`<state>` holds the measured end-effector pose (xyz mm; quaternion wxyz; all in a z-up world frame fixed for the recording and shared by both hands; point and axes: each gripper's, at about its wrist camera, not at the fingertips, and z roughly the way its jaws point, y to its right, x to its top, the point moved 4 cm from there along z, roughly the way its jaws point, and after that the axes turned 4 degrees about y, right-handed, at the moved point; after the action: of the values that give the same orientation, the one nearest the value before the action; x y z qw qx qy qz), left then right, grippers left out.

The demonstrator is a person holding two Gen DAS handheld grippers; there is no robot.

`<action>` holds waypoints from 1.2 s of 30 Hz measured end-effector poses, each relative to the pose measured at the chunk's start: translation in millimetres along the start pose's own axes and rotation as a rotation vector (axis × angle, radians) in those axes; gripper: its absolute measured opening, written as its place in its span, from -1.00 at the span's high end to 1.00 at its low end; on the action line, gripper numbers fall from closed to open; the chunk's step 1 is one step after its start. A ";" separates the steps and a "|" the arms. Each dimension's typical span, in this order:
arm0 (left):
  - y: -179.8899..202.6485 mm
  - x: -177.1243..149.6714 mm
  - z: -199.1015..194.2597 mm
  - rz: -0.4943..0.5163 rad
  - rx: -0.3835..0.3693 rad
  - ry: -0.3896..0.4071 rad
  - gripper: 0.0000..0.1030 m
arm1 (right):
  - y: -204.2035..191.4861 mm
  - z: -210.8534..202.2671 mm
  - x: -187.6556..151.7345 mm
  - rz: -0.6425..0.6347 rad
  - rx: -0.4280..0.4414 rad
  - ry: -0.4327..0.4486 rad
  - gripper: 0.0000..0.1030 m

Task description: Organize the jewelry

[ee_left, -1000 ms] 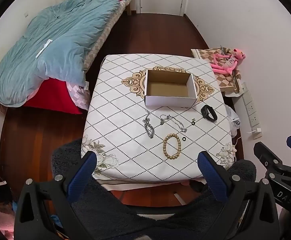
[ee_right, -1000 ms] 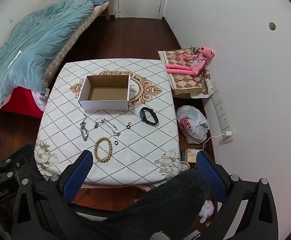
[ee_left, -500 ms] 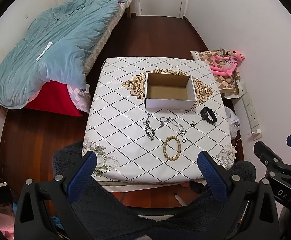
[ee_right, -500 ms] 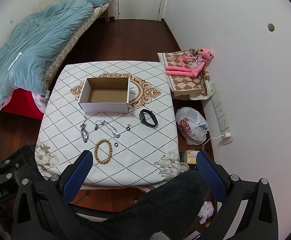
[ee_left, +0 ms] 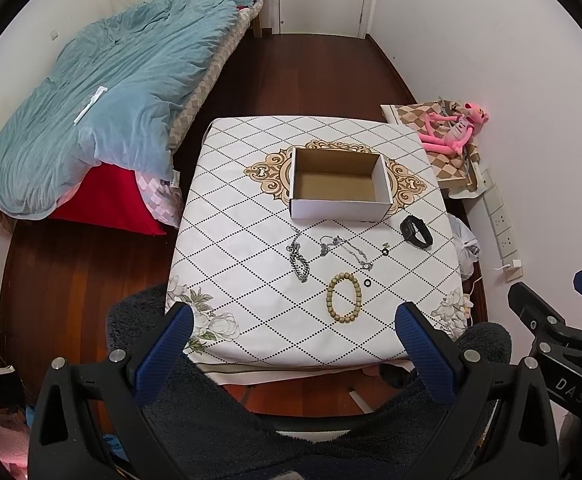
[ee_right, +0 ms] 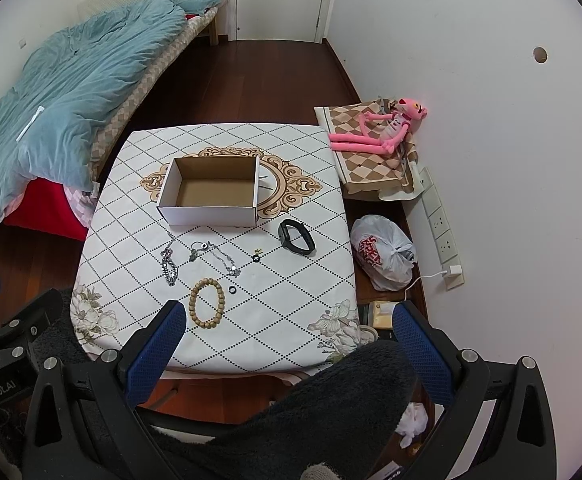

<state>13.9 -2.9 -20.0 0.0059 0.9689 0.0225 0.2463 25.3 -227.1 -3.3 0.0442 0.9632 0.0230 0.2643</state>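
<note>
Jewelry lies loose ahead of both spread finger pairs: round wooden bead bracelet (ee_left: 343, 298) nearest, tiny black ring (ee_left: 367, 283) just beside it, silver chains (ee_left: 299, 258) beyond, before the empty white cardboard box (ee_left: 339, 184). Left gripper (ee_left: 291, 340) and right gripper (ee_right: 287, 338) hover, holding nothing. Thin chains could slip or snag between pads; the ring might skitter off the diamond-patterned tablecloth (ee_left: 231, 260).

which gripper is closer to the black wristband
Right, as far as I can tell. The black wristband lies toward the table's right side, ahead of the right gripper; the left gripper sits further left. Both hang open, short of the table.
</note>
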 end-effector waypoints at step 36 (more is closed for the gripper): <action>4.0 3.8 -5.7 0.004 -0.005 0.017 -1.00 | 10.4 -13.8 11.3 0.007 -0.011 0.032 -1.00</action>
<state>14.6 -6.7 -13.1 0.0076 0.9668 0.0202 0.2545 28.2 -235.7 15.2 0.0481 0.9586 0.0189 0.2801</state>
